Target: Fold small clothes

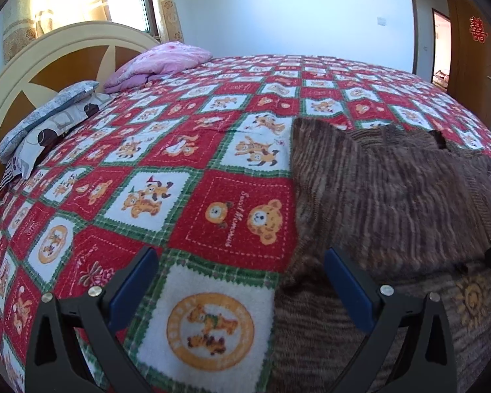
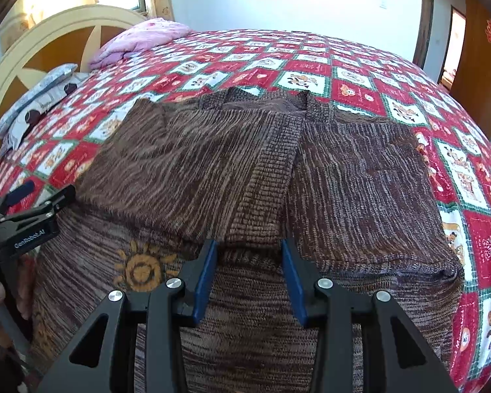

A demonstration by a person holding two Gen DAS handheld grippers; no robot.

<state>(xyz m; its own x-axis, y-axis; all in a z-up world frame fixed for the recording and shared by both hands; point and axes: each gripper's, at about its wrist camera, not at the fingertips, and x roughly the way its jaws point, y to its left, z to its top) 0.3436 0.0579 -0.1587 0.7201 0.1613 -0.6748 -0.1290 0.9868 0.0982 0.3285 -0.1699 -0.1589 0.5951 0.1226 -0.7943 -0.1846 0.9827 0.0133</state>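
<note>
A brown knitted sweater (image 2: 245, 170) with an orange sun motif (image 2: 144, 268) lies flat on the bed, both sleeves folded in over its body. It also shows at the right of the left wrist view (image 1: 392, 196). My right gripper (image 2: 248, 262) is open and empty, low over the sweater's middle near the sleeve cuffs. My left gripper (image 1: 242, 265) is open and empty at the sweater's left edge, one finger over the blanket and one over the knit; it also shows in the right wrist view (image 2: 32, 203).
The bed is covered by a red, white and green bear-print blanket (image 1: 180, 170). A pink folded quilt (image 1: 160, 62) and grey patterned pillows (image 1: 45, 124) lie by the cream headboard (image 1: 49, 49). A wooden door (image 1: 474, 52) stands at the right.
</note>
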